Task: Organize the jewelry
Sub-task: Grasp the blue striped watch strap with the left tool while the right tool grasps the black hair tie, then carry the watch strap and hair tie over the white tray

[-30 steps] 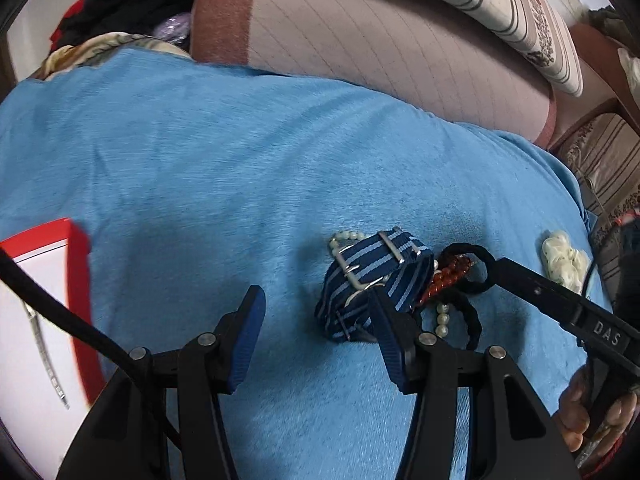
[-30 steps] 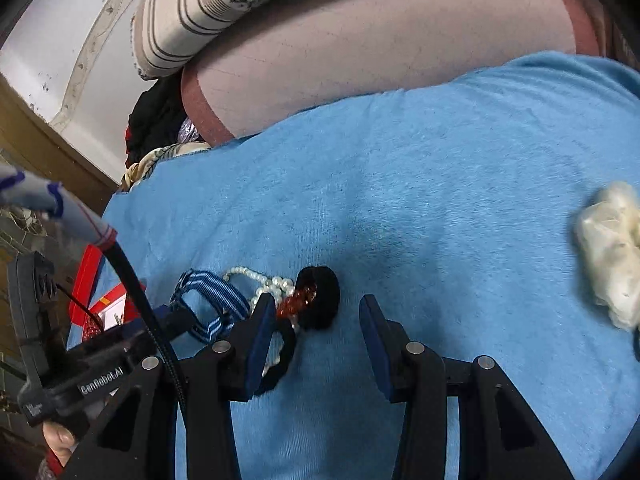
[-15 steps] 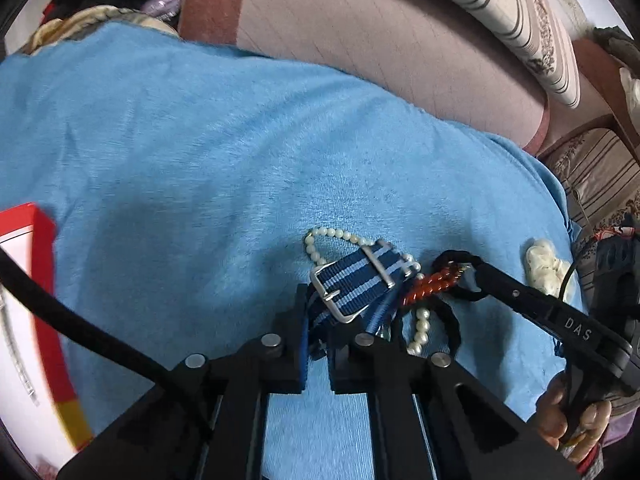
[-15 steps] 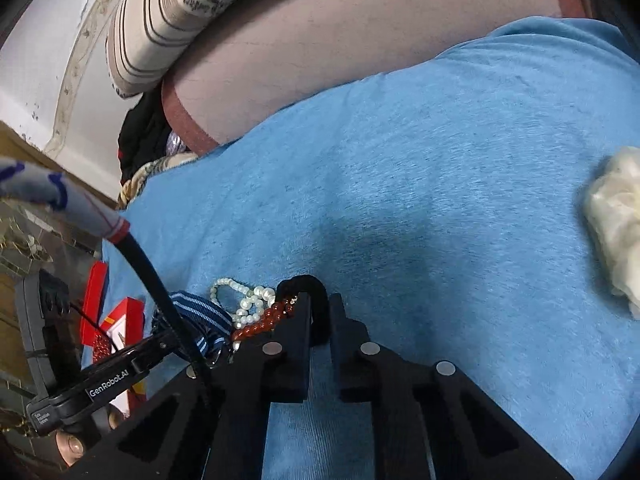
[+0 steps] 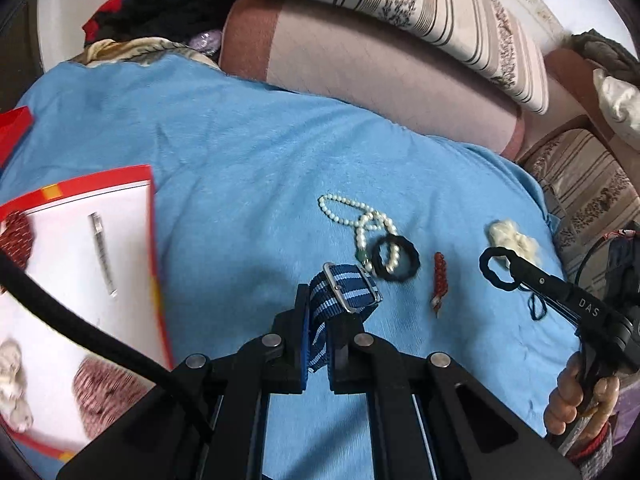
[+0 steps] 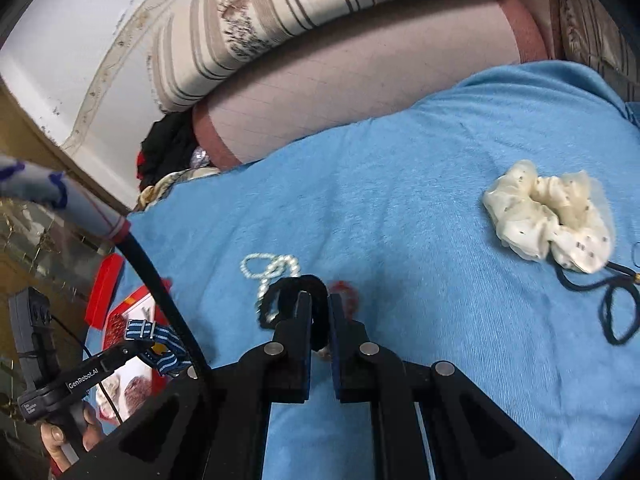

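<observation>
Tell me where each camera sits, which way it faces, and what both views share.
Left wrist: on the left hand-held gripper, looking down at the blue blanket; shut on the striped strap; the right hand shows.
Right wrist: on the right hand-held gripper, facing the same blanket; shut on a black hair tie; the left hand shows.
Shared: pearl necklace, cream scrunchie, red box.

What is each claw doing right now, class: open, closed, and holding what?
Left claw: closed on the striped watch strap.
Right claw: closed on a black hair tie.
</observation>
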The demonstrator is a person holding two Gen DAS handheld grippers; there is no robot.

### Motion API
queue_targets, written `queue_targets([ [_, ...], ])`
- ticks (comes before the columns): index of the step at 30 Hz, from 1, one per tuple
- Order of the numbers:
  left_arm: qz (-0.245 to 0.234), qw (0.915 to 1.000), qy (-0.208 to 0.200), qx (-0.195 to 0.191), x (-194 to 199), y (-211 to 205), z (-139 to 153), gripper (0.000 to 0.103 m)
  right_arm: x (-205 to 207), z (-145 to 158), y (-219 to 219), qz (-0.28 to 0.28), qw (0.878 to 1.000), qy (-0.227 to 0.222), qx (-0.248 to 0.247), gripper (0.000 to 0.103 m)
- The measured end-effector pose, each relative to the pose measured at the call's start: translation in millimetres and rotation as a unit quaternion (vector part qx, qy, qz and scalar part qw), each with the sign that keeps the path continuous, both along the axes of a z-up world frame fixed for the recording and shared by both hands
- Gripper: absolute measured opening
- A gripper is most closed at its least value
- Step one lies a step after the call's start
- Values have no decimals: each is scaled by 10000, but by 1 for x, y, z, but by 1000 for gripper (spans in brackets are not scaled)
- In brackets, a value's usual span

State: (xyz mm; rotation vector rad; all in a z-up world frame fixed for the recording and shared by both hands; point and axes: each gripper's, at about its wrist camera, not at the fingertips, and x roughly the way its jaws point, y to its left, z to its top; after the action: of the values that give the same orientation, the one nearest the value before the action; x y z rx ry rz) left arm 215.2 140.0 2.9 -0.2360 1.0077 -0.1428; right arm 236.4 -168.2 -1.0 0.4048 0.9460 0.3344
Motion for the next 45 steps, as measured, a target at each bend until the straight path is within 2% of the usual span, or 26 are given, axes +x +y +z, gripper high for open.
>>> queue_targets([
  [10,287,9993,-230,104,-53,40,32,6,-38,29,46,541,9982,-252,-106,9],
  [21,848,9955,-303,308,-80,126,42,6,-50,31,145,1405,9896,-248,-163,9],
  [30,1290,9914,-57,222,-67,189,18,6,-43,11,249,2187,9752,-134,-320,9],
  [36,1521,9880,146,214,-53,215,-4,6,-36,-14,302,2520,9665,19,-490,9],
  [45,1708,9847,277,219,-40,240,-24,6,-23,-51,341,2702,9598,297,-698,9],
])
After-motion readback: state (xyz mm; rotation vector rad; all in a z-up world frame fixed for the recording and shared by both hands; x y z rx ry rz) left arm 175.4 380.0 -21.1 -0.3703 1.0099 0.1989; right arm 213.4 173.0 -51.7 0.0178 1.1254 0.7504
